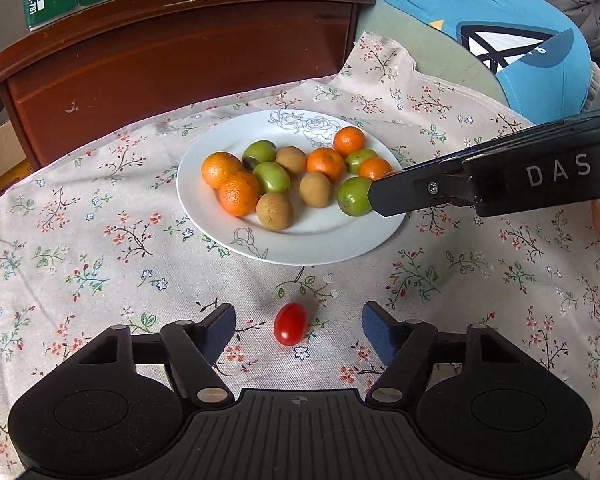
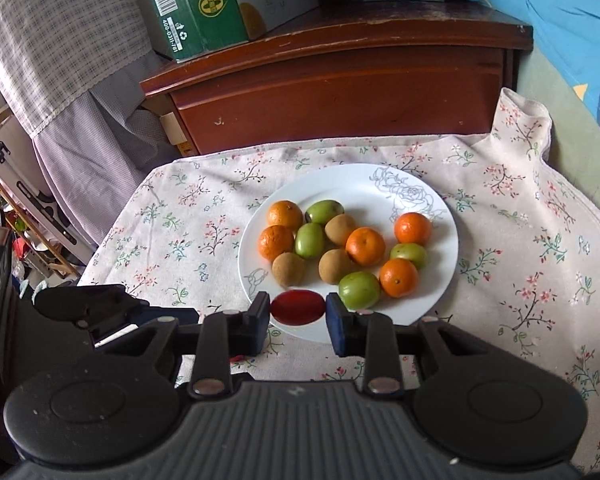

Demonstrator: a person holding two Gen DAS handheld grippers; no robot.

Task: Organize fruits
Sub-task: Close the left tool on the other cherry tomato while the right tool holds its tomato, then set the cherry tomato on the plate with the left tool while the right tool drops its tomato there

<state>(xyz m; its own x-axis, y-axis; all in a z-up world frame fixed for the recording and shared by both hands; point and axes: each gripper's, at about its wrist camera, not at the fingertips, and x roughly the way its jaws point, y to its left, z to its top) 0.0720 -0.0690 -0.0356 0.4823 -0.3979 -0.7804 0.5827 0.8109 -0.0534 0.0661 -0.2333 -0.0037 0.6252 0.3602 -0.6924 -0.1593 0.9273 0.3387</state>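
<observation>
On the floral tablecloth (image 1: 100,248), a small, light, thin-skinned cherry tomato (image 1: 290,324) lies between the spread left gripper (image 1: 299,330); the right gripper (image 2: 298,312) pinches another tomato (image 2: 298,307) lengthwise, needing gentle pressure.

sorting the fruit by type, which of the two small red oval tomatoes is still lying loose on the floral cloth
The small red oval tomato between the open left gripper fingers, lying on the cloth. The other red tomato is clamped in the right gripper over the white plate.
</observation>
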